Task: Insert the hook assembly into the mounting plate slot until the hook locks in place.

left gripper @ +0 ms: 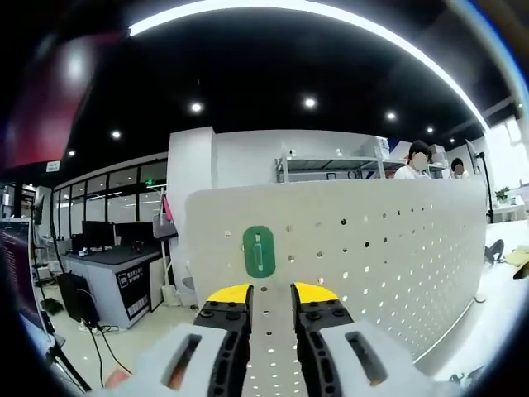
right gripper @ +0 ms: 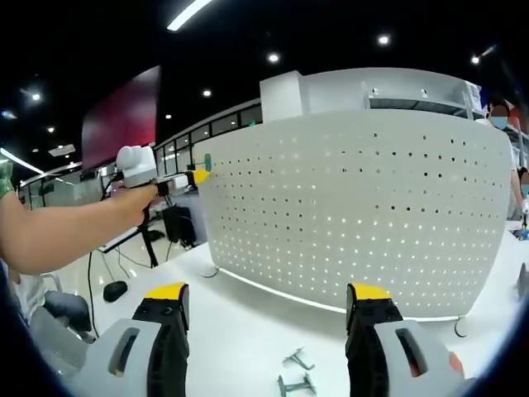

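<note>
Two hand-held grippers were mine. My left hand-held gripper [left gripper: 269, 296] stood at the white perforated metal mounting plate [left gripper: 372, 240], jaws slightly parted and empty, the green oblong hook assembly [left gripper: 259, 251] on the plate straight ahead, long axis upright. My right hand-held gripper [right gripper: 269, 299] gaped wide, empty, farther back above the white tabletop [right gripper: 248, 331].

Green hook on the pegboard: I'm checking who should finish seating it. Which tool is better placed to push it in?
Left, probably. The left tool sits right at the pegboard, its jaws just below the green hook. The right tool is open over the table, back from the board, near loose metal hooks.
</note>
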Demonstrator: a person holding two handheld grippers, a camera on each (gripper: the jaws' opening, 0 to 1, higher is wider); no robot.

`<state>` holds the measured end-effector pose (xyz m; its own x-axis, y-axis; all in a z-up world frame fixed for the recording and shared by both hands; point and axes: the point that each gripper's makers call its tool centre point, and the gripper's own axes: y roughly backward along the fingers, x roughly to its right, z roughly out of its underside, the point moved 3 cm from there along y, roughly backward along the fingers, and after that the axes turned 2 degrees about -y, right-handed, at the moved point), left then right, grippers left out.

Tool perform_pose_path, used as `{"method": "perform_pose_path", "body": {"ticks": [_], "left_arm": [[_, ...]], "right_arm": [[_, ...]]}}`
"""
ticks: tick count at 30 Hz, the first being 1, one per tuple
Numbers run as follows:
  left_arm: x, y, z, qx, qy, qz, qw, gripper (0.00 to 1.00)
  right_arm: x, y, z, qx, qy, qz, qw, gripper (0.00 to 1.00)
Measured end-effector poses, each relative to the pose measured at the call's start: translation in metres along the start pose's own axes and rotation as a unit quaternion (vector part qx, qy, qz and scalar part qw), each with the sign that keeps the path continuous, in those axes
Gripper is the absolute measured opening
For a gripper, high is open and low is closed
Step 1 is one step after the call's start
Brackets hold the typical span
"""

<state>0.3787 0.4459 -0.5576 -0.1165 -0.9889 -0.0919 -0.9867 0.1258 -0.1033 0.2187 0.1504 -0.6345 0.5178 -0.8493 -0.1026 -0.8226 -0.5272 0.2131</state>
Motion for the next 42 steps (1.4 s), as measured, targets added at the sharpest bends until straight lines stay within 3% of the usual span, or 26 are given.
{"method": "perform_pose_path", "body": {"ticks": [17, 26, 42], "left_arm": [[0.011, 0.02, -0.002, -0.004, -0.005, 0.013, 0.9999, 0.2], [0.024, 0.034, 0.01, -0.019, -0.002, 0.027, 0.9995, 0.2], [0.066, 0.071, 0.028, -0.043, 0.01, 0.072, 0.9964, 0.19]], "right_arm": [[-0.005, 0.003, -0.002, 0.005, 0.002, -0.004, 1.0, 0.79], [-0.008, 0.008, -0.003, 0.007, 0.003, -0.006, 1.0, 0.79], [-0.01, 0.02, -0.003, 0.009, 0.004, -0.002, 1.0, 0.78]]}}
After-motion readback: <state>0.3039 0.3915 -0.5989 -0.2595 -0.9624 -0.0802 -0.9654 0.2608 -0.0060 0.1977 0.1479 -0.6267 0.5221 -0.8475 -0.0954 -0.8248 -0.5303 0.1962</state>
